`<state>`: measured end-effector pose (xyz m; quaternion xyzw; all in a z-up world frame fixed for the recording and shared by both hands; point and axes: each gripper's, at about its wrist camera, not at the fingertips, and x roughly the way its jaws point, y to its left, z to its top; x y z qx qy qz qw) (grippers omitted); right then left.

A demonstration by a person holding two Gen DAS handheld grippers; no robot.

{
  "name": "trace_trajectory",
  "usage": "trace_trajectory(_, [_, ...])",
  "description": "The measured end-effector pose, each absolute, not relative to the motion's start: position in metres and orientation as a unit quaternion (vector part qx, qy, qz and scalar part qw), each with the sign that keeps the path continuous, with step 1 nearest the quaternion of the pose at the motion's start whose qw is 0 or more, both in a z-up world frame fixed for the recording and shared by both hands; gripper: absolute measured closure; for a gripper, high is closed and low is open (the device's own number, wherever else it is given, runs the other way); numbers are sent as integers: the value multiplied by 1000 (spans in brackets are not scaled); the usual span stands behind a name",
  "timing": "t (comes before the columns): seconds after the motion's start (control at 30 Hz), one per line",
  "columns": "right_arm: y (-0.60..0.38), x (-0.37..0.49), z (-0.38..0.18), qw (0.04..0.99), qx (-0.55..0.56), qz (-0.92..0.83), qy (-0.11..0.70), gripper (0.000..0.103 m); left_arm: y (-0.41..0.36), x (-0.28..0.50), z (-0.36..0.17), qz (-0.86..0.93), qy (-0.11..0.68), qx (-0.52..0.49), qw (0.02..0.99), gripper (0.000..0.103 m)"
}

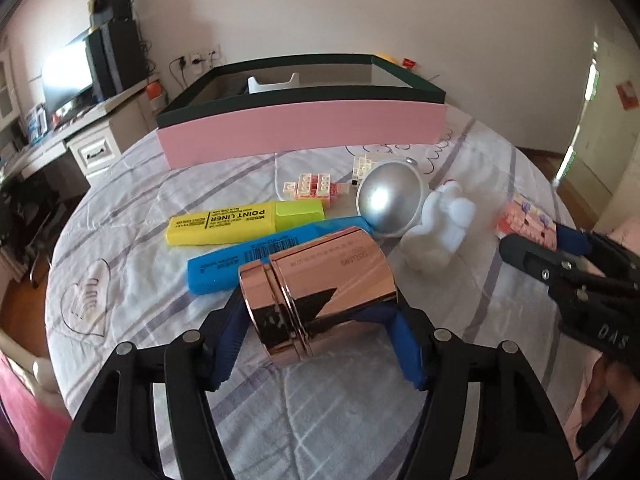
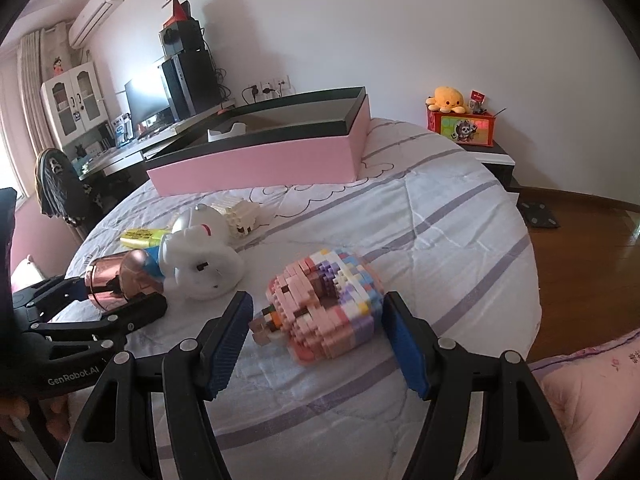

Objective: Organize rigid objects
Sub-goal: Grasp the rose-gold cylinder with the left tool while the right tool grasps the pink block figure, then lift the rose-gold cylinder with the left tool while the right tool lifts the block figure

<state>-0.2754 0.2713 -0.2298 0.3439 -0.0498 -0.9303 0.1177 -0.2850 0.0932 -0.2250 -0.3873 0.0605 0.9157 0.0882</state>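
Left tongs pinching a rose-gold can, lying on its side, blue pads pressed on its two flanks. Can low over the bed, in front of the pink box, on the near side of the whole group of things.

Just behind the can, toward the box: a blue marker, and behind that a yellow marker, both flat on the bed, side by side. Closer to the box, a small pink brick toy and a white brick toy. Beside them a silver dome, touching a white figure lying on the bed.

Right tongs spread wide, one pad on each side of a pastel brick model. Pads near the model but not touching it; the model resting on the bed, far in front of the box and to the right of the white figure.

Box open at the top, dark rim, standing at the far part of the bed; inside it a white holder visible. Rest of the inside hidden by the wall.

In the right view, can seen to the left of the white figure, held between the black fingers of the left tongs.
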Motion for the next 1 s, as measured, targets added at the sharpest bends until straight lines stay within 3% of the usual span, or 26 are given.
trace_trajectory(0.27, [266, -271, -228, 107, 349, -930, -44, 35, 62, -271, -221, 910, 78, -392, 107, 37])
trace_trajectory(0.5, [262, -272, -230, 93, 350, -931, -42, 35, 41, -272, -220, 914, 50, -393, 88, 16])
trace_trajectory(0.67, [257, -273, -232, 80, 353, -932, -25, 35, 46, -279, -225, 913, 40, -396, 85, 13])
trace_trajectory(0.73, [256, -273, -232, 76, 353, -933, -17, 35, 48, -280, -229, 915, 54, -391, 83, 15])
trace_trajectory(0.83, [255, -273, -232, 75, 353, -932, -12, 35, 46, -278, -227, 921, 56, -374, 91, 47])
trace_trajectory(1.0, [257, -273, -231, 78, 351, -933, -9, 36, 46, -277, -225, 924, 68, -366, 91, 49])
